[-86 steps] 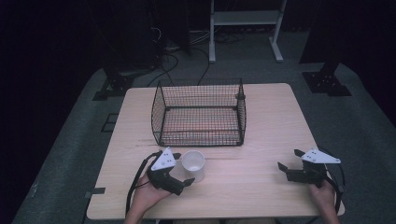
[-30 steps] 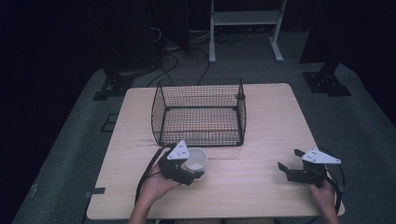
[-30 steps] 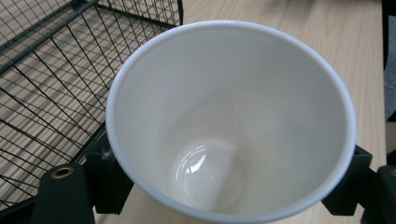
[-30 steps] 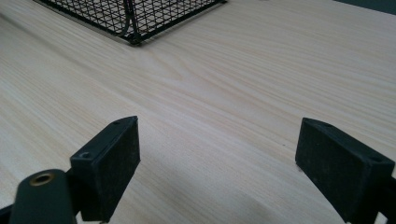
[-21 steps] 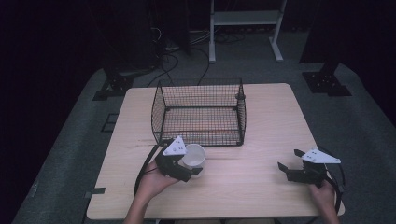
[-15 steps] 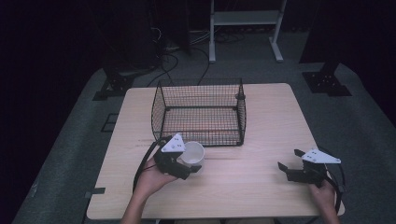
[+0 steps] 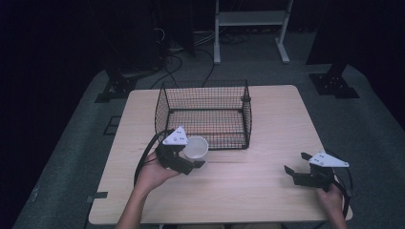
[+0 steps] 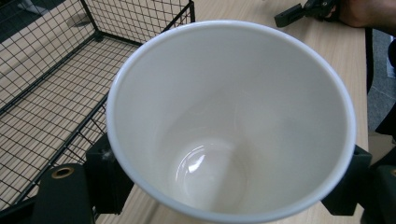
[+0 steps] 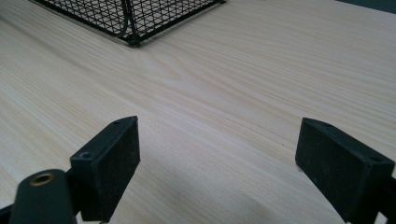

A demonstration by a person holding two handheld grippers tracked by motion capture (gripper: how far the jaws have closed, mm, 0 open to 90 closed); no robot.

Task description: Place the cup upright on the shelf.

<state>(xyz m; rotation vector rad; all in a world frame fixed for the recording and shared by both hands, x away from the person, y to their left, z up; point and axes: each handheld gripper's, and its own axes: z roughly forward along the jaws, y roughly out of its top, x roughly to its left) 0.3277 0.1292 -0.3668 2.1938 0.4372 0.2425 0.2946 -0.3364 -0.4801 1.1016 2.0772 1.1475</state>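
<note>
White cup [image 7: 196,147] is being clamped upright in the left claw [image 7: 187,161] beside the basket [image 7: 204,114], likely for dropping in; right claw [image 7: 305,172] is resting apart on the desk [image 7: 248,191].

So the white cup [image 7: 196,147] sits a bit left of center in the high view, clamped in the left gripper [image 7: 191,160] right at the wire basket's [image 7: 203,114] front edge. It's plain, glossy inside, empty, mouth wide open and tipped toward the camera in the left gripper view.
</note>
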